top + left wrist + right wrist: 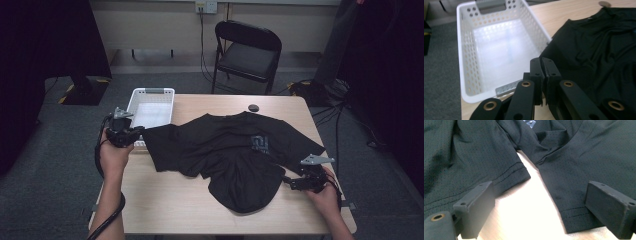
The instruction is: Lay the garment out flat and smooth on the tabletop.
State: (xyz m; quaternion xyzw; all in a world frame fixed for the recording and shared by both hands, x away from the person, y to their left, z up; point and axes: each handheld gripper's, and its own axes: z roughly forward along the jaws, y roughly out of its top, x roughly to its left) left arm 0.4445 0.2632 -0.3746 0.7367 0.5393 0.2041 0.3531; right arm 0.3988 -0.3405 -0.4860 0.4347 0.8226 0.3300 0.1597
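A black T-shirt (235,150) lay crumpled across the middle of the light wooden worktop (165,205), its collar toward the far edge and a pale printed patch on its chest facing up. Part of the body was folded over into a rounded lump near the front edge, and one sleeve reached out toward the person's left.

The left gripper (131,134), held in the person's left hand (114,152), sat at the left edge of the worktop just beside that sleeve. In the left gripper view its fingers (535,70) were pressed together with nothing visible between them, the tips at the border of the dark cloth. Right beside them stood a white perforated basket (467,62) with a grey handle, its bottom bare, on the far left corner of the worktop; the T-shirt's sleeve touched its near wall.

The right gripper (295,182), in the person's right hand (325,192), rested near the right front of the worktop, pointing at the folded lump. In the right gripper view its fingers (476,205) were spread wide, holding nothing, with two hemmed edges of the T-shirt and a strip of bare worktop lying between them.

A small dark round object (253,107) lay near the far edge, just beyond the collar. A black folding chair (247,52) stood on the floor behind the worktop
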